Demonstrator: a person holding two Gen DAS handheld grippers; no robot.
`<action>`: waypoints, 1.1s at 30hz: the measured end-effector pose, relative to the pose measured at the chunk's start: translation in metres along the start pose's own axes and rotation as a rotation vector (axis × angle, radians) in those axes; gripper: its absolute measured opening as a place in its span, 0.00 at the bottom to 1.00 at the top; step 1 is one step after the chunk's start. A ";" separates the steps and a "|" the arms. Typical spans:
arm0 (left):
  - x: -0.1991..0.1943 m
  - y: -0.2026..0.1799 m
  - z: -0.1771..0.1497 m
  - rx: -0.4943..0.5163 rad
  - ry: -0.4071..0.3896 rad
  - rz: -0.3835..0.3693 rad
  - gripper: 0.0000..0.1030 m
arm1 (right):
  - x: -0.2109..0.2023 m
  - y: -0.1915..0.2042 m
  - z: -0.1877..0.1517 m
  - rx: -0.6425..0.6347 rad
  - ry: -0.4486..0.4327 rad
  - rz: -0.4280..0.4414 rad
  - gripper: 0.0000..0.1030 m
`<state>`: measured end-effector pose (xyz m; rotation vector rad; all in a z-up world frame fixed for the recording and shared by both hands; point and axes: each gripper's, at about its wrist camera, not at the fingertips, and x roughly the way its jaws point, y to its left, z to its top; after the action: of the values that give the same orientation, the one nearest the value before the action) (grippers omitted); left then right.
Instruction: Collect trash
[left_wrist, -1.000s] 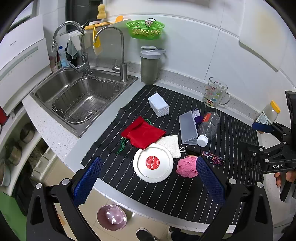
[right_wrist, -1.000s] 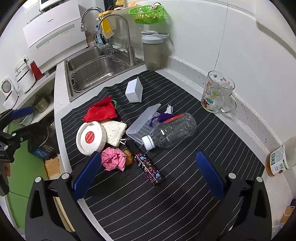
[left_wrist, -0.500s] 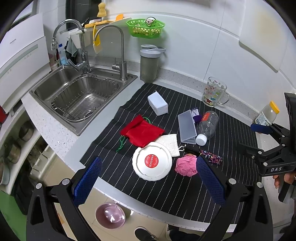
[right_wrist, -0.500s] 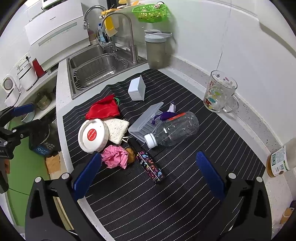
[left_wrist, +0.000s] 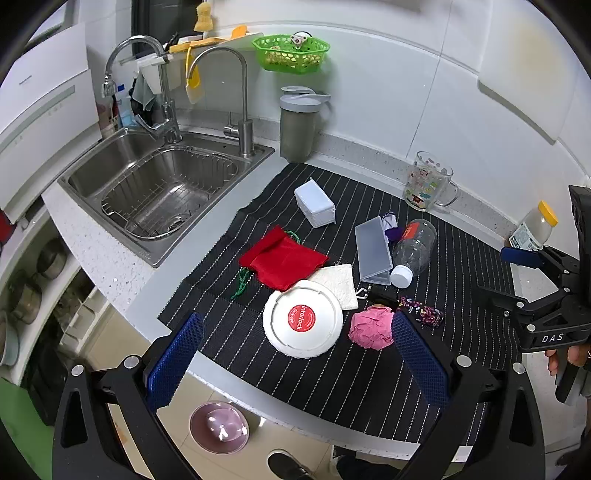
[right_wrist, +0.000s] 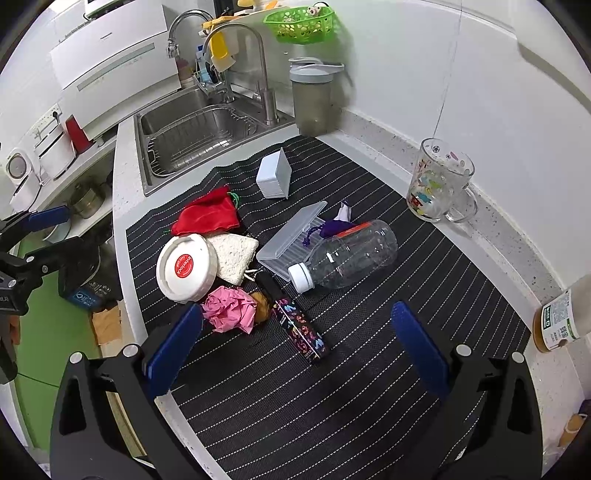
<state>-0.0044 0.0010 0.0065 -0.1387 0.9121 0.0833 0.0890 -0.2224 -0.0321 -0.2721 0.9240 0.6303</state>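
Far left: sink w/ wire rack inside, two taps behind it. Grey shaker stands by the wall, green basket hangs above. Bench carries a black striped mat; all the clutter sits on it.

Left gripper hovers over the mat's near edge, jaws wide apart, nothing between them. White lid w/ red label lies just ahead, btwn the blue pads. Red pouch is behind the lid, green cord trailing to its left. White sponge is tucked partly under the lid's right rim. White box stands farther back, apart from the rest.

Pink paper wad, the obvious trash, lies just right of the lid, close to the left gripper's right pad. In the right wrist view a small brown lump touches the wad; patterned dark tube lies just beside that. Clear case and empty bottle lie side by side mid-mat, purple scrap wedged btwn them.

Right gripper is also spread open and empty, over bare mat, wad near its left pad. Glass mug stands off the mat by the wall; a jar at far right.
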 end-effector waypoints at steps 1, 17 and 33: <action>0.000 0.000 0.000 0.000 0.001 0.000 0.95 | 0.000 0.000 0.000 0.000 0.001 0.000 0.97; 0.012 0.004 0.000 -0.017 0.012 -0.006 0.95 | 0.038 -0.010 -0.006 -0.048 0.098 0.006 0.97; 0.046 0.007 -0.009 -0.043 0.079 -0.001 0.95 | 0.129 -0.006 -0.024 -0.232 0.294 0.021 0.68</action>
<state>0.0159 0.0068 -0.0358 -0.1840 0.9893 0.0972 0.1335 -0.1884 -0.1512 -0.5746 1.1372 0.7297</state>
